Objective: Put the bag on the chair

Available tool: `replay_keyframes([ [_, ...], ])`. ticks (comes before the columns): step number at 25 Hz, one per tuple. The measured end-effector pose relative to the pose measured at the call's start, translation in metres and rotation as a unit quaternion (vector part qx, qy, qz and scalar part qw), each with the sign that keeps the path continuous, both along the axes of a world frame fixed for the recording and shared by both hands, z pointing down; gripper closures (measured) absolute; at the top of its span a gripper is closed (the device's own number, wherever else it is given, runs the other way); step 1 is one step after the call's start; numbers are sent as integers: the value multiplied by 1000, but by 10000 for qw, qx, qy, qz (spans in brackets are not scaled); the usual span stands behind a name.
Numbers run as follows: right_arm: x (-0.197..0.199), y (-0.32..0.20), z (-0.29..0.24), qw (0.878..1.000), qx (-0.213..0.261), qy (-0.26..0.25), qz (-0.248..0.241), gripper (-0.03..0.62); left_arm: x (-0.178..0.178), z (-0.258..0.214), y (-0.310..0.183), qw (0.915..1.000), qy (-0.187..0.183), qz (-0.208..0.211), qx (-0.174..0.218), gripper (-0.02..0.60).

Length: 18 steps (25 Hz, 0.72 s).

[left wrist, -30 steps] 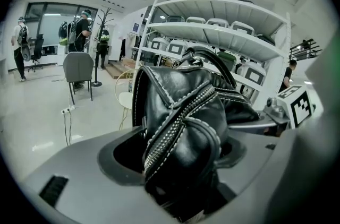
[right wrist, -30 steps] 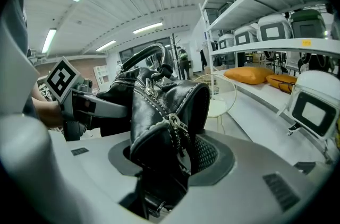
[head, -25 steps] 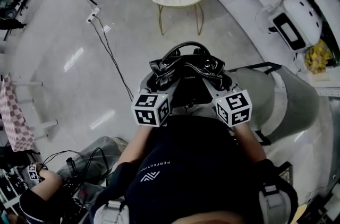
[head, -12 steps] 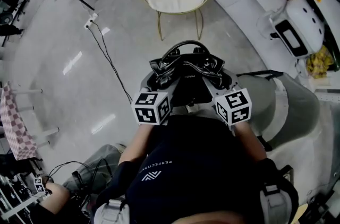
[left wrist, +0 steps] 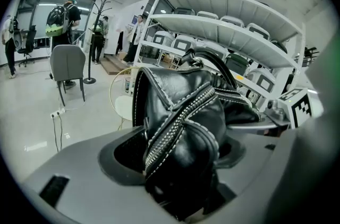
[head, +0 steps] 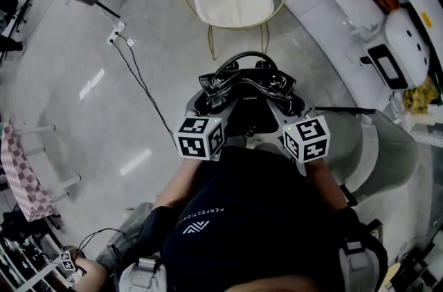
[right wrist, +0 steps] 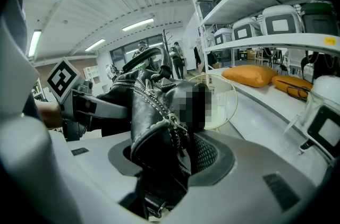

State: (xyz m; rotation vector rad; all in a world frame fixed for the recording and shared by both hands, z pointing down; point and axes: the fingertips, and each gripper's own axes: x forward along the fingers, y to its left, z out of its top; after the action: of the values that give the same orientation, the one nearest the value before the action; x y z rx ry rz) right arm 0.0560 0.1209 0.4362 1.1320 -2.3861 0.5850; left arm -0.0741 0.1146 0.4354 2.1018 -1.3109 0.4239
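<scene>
**A:** Head view first. Where is the black handbag (head: 243, 86) sitting?

**B:** It is hanging in the air in front of the person. The left gripper (head: 199, 106) and right gripper (head: 293, 106) are each clamping one end. The gold wire chair (head: 234, 3) is waiting ahead, well apart from the bag, with its cream seat bare.

**A:** Is there room to move?

**B:** Open floor is lying between them. A cable (head: 142, 76) is trailing to the left of the path, and a grey armchair (head: 387, 145) is crowding the right side.

**A:** And the left gripper view?

**B:** The jaws are standing wide but pressing on the bag's studded end, which is filling the gap.

**A:** The right gripper view?

**B:** It is showing the same thing. The jaws are squeezing the zippered end, with the chair's round rim showing just behind.

**A:** What are you worrying about?

**B:** I'm thinking the soft leather could slip out of one grip and swing. The bag could also catch the chair's raised wire rim if it is coming in too low.
</scene>
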Motion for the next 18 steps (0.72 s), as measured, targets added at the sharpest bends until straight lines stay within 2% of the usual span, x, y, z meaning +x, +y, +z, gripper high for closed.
replay_keyframes([
  [11, -48, -69, -3, 9998, -13, 32, 201, 393, -48, 0, -77, 9996, 67, 277, 53, 255],
  [18, -51, -100, 6, 9997, -180, 86, 139, 393, -50, 10, -107, 9996, 113, 225, -81, 255],
])
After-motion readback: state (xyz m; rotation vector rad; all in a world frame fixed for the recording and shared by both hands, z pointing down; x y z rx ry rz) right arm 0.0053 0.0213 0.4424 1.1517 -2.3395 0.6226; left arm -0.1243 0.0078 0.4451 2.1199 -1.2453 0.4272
